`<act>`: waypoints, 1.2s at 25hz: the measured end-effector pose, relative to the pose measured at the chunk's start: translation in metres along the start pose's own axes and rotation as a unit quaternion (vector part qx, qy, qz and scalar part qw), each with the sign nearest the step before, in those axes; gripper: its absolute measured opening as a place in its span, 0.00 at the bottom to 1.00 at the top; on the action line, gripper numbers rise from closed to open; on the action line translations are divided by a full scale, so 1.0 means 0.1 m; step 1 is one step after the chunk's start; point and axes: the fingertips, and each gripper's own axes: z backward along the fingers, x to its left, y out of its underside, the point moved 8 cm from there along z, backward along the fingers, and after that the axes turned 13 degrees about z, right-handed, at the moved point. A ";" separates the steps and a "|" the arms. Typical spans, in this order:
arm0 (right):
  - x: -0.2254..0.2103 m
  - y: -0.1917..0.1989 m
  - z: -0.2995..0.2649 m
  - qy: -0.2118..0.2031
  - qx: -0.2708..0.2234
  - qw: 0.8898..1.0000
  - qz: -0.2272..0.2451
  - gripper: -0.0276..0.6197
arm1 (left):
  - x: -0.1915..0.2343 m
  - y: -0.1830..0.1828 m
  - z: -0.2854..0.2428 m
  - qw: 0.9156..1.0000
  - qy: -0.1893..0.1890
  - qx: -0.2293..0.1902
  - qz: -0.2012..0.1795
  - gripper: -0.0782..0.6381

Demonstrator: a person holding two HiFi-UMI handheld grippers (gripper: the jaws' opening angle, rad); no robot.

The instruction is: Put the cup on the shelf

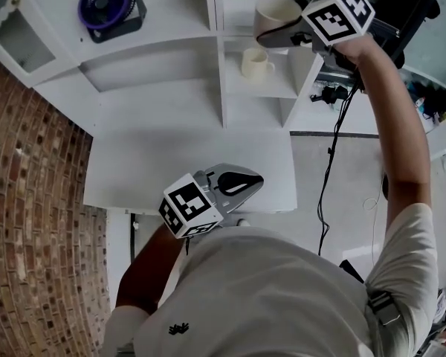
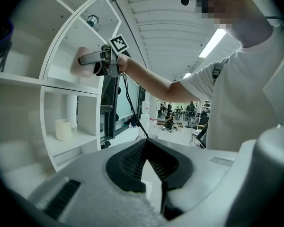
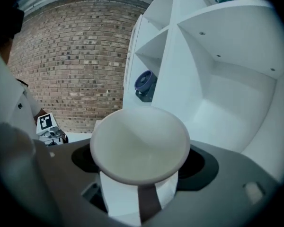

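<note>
The right gripper [image 1: 281,37] has its fingers clamped on the cup [image 1: 275,12] at the shelf [image 1: 171,50]; the left gripper [image 1: 244,181] has its fingers together.

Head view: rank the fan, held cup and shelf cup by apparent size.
Largest: fan
Middle: held cup
Smallest: shelf cup
The held cup probably sits nearer the camera, so the two cups' real sizes may match.

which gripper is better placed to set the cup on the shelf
Right. The right gripper holds the cream cup, raised at an open shelf compartment. The left gripper is low by the person's torso, fingers together on nothing, away from the shelf.
</note>
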 end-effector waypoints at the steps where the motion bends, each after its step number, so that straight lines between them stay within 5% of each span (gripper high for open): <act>1: -0.09 0.00 -0.02 0.003 0.000 1.000 -0.002 0.74 | 0.02 -0.01 -0.01 1.000 -0.004 -0.002 0.001 0.12; 17: -1.08 0.13 -0.37 0.042 0.032 0.997 -0.055 0.74 | 0.24 -0.06 -0.01 0.997 -0.066 -0.028 0.019 0.12; 30: -1.43 0.33 -0.57 0.063 0.024 0.991 -0.120 0.74 | 0.28 -0.01 -0.09 0.995 -0.080 -0.037 0.041 0.12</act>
